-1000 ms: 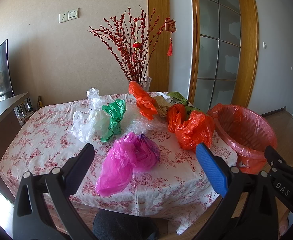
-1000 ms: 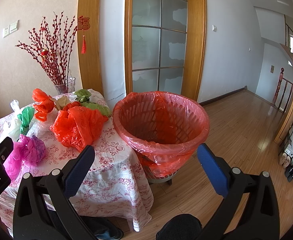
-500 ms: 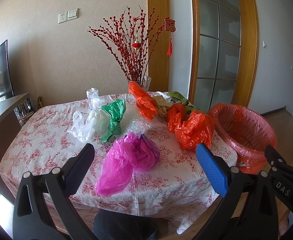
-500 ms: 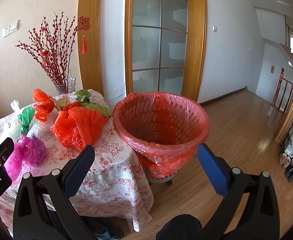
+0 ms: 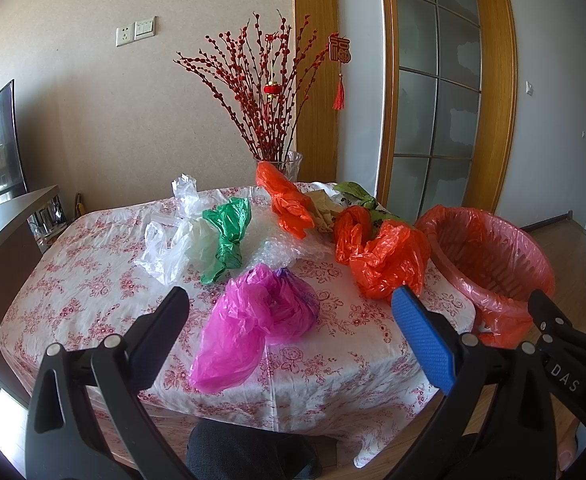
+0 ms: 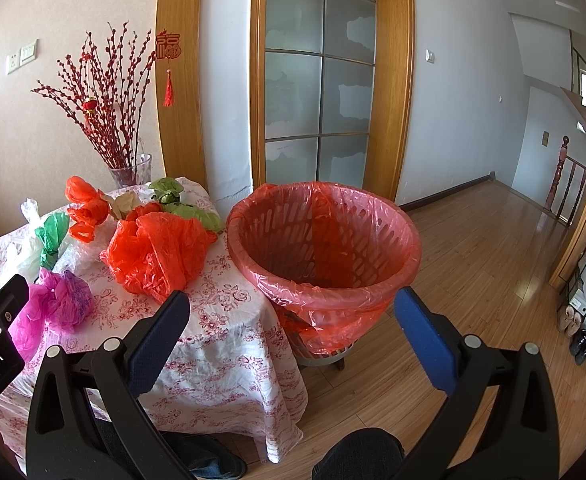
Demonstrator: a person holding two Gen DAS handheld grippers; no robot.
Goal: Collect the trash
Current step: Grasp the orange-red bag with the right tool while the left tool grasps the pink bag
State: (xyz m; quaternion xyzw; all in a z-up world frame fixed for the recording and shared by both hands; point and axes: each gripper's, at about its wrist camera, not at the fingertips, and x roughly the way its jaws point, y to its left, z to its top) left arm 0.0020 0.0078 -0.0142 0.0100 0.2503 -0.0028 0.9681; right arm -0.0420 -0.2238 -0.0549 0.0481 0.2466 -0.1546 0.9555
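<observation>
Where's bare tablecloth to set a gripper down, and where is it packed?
Free: the table's left side, between the white bag and the left edge, and the near strip in front of the pink bag. A smaller patch lies between the pink bag and the big orange bag. Crowded: the far right, from the green bag to the vase.

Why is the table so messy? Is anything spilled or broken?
Nothing looks spilled or broken. Crumpled plastic bags, like the pink bag and orange bag, litter the table, while the bin beside it looks empty.
</observation>
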